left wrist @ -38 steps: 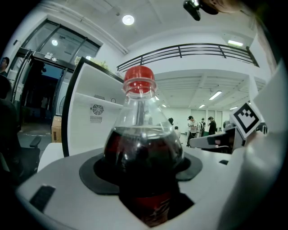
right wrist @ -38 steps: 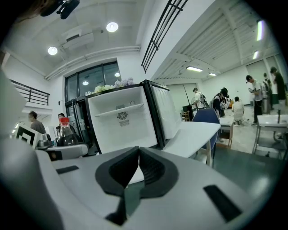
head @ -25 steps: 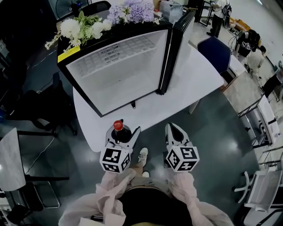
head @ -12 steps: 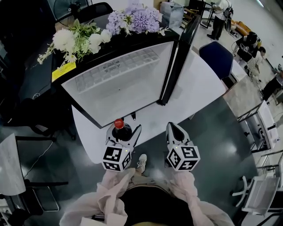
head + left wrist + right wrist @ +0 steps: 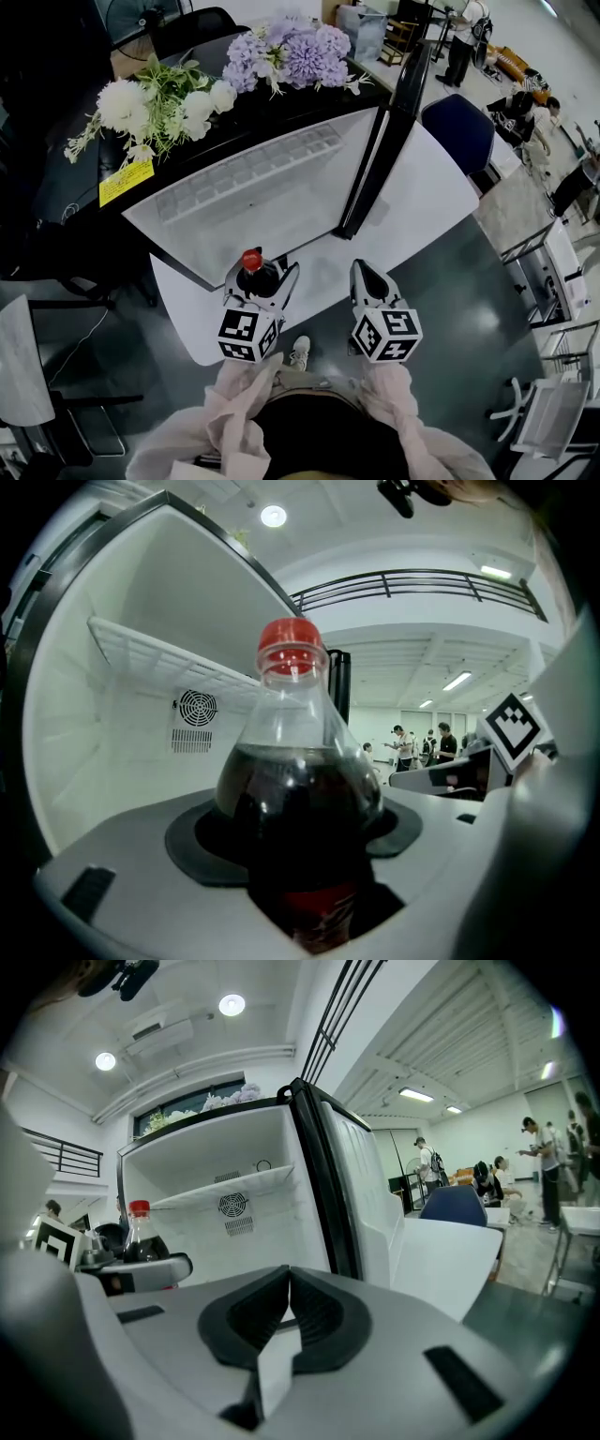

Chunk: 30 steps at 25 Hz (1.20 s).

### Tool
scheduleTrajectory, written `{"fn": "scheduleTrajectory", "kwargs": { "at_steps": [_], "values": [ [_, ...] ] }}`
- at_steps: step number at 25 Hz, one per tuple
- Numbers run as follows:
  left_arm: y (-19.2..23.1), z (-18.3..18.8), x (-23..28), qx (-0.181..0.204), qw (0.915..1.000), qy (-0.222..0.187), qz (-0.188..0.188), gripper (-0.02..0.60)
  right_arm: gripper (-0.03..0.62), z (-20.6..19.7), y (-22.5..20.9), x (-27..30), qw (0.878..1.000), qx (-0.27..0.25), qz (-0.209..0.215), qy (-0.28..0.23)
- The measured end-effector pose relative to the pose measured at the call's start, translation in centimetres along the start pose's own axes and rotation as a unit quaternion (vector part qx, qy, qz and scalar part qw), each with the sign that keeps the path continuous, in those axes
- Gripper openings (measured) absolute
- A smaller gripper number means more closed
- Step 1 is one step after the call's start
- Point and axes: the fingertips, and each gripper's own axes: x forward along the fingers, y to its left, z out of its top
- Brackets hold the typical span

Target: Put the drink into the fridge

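- The drink was a small plastic bottle filled most of the way with liquid. I judged it fairly heavy for its size and weighted low, with contents that would slosh if it were tipped.
- Its wall was smooth and rounded, so probably slippery. Thin plastic like that would likely give a little under a squeeze, though it would not break. A firm hold short of crushing looked right.
- The wide body below the shoulder seemed the best place to take it. The neck is narrower, and a hold there would likely let the full bottle swing.
- The left gripper had it exactly there. Its jaws stood wide apart, with the pads pressed on either side of the body and the bottle upright between them.
- The right gripper was just beside the left, its jaws brought together with nothing in them.
- The drink hung over the near part of the white table, just in front of the open fridge and not yet inside. The door stood swung out to the right, and a wire shelf crossed the white interior.
- It had a red cap above a clear neck and shoulder. Below those the liquid was cola-dark, and a red label sat low on the body, partly hidden by the jaws.
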Motion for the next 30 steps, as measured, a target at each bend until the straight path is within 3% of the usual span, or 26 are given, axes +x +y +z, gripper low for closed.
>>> {"fn": "scheduleTrajectory", "kwargs": {
  "at_steps": [17, 30],
  "values": [
    [1.6, -0.3, 1.7, 0.004, 0.9997, 0.009, -0.021, 0.316, 0.012, -0.2, 0.4, 3.1, 1.000, 0.012, -0.006, 0.000],
    [2.8, -0.7, 1.5, 0.003, 0.9999, 0.014, 0.005, 0.316, 0.012, 0.0, 1.9, 5.2, 0.999, -0.003, 0.027, 0.017]
  ]
}}
